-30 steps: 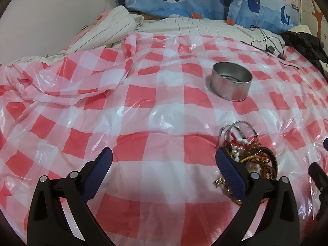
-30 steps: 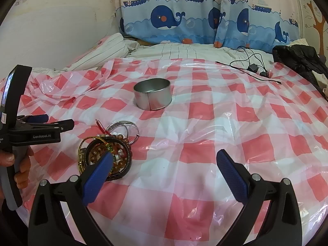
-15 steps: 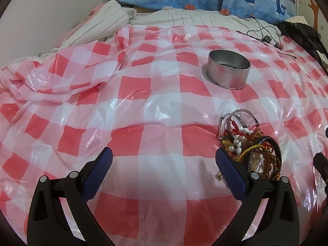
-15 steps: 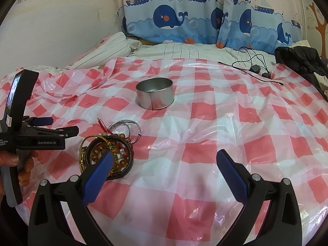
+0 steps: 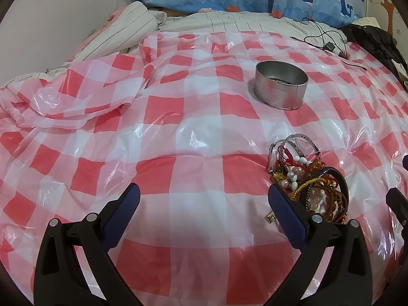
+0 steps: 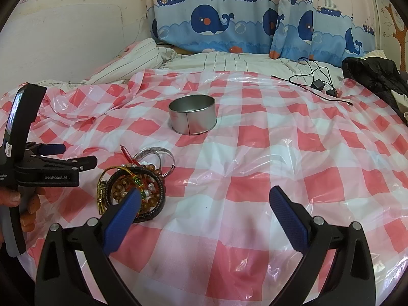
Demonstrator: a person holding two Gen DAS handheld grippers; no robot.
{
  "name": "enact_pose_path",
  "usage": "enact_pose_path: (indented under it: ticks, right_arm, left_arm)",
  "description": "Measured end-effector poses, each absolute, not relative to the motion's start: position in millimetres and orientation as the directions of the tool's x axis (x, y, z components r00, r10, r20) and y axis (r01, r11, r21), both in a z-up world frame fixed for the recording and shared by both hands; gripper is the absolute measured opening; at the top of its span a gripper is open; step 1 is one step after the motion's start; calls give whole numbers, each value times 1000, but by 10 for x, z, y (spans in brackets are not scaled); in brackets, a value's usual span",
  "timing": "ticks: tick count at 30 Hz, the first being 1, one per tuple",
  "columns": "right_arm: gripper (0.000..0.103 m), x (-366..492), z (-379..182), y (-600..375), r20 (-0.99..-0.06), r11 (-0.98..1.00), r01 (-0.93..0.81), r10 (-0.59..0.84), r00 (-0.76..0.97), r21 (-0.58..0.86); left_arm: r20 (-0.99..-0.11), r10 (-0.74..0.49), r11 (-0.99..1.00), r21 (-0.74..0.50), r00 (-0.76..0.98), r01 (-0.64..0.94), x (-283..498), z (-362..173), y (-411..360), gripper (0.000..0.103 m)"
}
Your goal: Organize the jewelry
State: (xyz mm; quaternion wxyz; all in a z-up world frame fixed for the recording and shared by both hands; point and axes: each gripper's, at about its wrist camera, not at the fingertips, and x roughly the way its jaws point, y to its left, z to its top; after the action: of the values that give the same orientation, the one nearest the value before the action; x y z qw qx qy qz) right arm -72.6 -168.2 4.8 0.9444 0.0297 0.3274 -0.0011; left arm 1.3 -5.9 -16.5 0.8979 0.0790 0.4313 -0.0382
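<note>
A heap of bracelets and beaded bangles (image 5: pixel 308 183) lies on the red-and-white checked plastic sheet (image 5: pixel 178 117); the right wrist view shows the same jewelry heap (image 6: pixel 137 186) at lower left. Beyond it stands a round metal tin (image 5: pixel 280 86), also seen as the tin (image 6: pixel 192 117) in the right wrist view, upright and open-topped. My left gripper (image 5: pixel 204 209) is open with nothing between its fingers; its right finger sits just beside the heap. My right gripper (image 6: pixel 205 209) is open and empty, its left finger overlapping the heap's near edge. The left gripper (image 6: pixel 53 164) shows from the side, held by a hand.
Striped bedding (image 6: pixel 142 58) and whale-print pillows (image 6: pixel 229 30) lie at the back. A black cable with a charger (image 6: pixel 318 84) and a dark jacket (image 6: pixel 374 76) rest at the back right. The plastic sheet bunches into folds (image 5: pixel 76 97) at the left.
The left wrist view has tilted down and drawn back a little, so the jewelry heap shows more fully beside the right finger. The right gripper has barely moved.
</note>
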Motion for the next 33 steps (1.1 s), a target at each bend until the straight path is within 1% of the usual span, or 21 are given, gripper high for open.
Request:
enact_pose_path:
  ticks: [12, 15, 22, 24, 25, 26, 27, 28, 29, 31, 33]
  right_arm:
    - [97, -723, 36, -1681, -619, 998, 20, 19, 785, 56]
    - [96, -707, 0, -1684, -624, 998, 18, 23, 781, 59]
    - [96, -622, -41, -1684, -637, 998, 21, 24, 771, 63]
    - [96, -601, -40, -1687, -639, 998, 19, 23, 769, 59]
    - [92, -578, -42, -1682, -643, 998, 15, 25, 765, 57]
    - [90, -542, -53, -1676, -652, 998, 13, 26, 758, 55]
    - [83, -502, -61, -1676, -661, 998, 10, 29, 750, 56]
    - [77, -461, -81, -1680, -671, 998, 13, 30, 741, 59]
    - [75, -426, -100, -1688, -679, 998, 16, 35, 734, 68]
    - [69, -383, -129, -1687, -690, 996, 10, 51, 722, 84]
    - [69, -378, -140, -1662, -693, 997, -6, 61, 718, 81]
  left_arm:
    - [-782, -3, 983, 113, 623, 147, 5, -189, -91, 97]
    - [-794, -15, 981, 106, 608, 163, 2, -229, -68, 97]
    - [-805, -80, 979, 48, 588, 199, 6, -245, -20, 97]
    - [-803, -122, 970, 27, 583, 242, -16, -242, -70, 97]
    - [-802, -142, 965, 17, 580, 260, -23, -236, -91, 93]
    - [-800, -165, 960, 3, 577, 279, -31, -232, -123, 86]
    - [-800, -193, 955, -20, 569, 297, -35, -232, -140, 84]
    - [-799, -224, 948, -47, 558, 314, -38, -235, -154, 79]
    - [-797, -253, 942, -72, 549, 329, -44, -236, -169, 73]
    - [-790, -287, 930, -95, 542, 354, -59, -225, -204, 68]
    - [-787, -318, 915, -108, 530, 388, -73, -223, -257, 66]
